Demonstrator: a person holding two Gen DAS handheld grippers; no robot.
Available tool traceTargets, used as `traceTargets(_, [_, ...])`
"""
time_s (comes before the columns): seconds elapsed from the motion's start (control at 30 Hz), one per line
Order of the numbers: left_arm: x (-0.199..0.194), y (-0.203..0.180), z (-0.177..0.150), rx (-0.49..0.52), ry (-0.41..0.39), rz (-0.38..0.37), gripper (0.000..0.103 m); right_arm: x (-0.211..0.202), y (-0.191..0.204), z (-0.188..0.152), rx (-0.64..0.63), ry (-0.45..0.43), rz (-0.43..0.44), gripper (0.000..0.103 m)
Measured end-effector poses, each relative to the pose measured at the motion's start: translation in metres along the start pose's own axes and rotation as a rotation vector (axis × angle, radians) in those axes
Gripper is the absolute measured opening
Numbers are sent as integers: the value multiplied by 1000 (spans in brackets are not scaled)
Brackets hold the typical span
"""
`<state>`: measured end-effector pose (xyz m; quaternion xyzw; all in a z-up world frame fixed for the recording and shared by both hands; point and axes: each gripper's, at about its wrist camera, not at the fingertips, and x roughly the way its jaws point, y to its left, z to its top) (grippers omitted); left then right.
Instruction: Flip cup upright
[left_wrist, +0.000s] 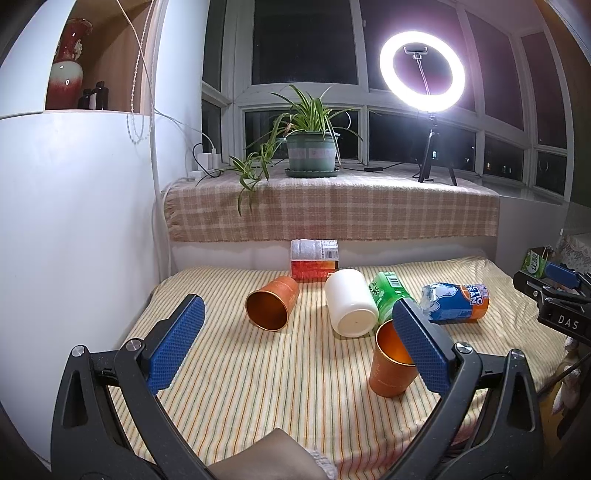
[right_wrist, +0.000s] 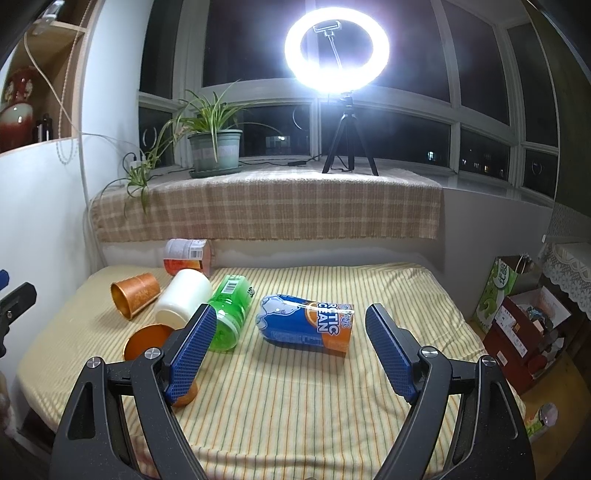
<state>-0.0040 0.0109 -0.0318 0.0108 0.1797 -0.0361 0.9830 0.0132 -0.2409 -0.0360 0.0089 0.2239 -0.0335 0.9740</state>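
An orange cup (left_wrist: 272, 305) lies on its side on the striped cloth, mouth toward me; it also shows in the right wrist view (right_wrist: 135, 294). A second orange cup (left_wrist: 392, 365) stands upright, partly behind my left gripper's right finger; in the right wrist view (right_wrist: 146, 341) it is partly hidden by the left finger. My left gripper (left_wrist: 297, 332) is open and empty, above the cloth in front of the cups. My right gripper (right_wrist: 290, 338) is open and empty, near the blue bottle (right_wrist: 308, 325).
A white jar (left_wrist: 351, 306), green bottle (left_wrist: 388, 295) and blue bottle (left_wrist: 456, 302) lie on the cloth; a labelled bottle (left_wrist: 314, 258) lies at the back. The sill holds a potted plant (left_wrist: 312, 147) and ring light (left_wrist: 423, 74). Boxes (right_wrist: 517, 314) stand right of the bed.
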Motion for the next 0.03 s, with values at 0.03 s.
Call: traceTargets(0.03, [0, -1, 1, -3, 2, 2, 103, 0, 0, 0, 0, 0, 0, 83])
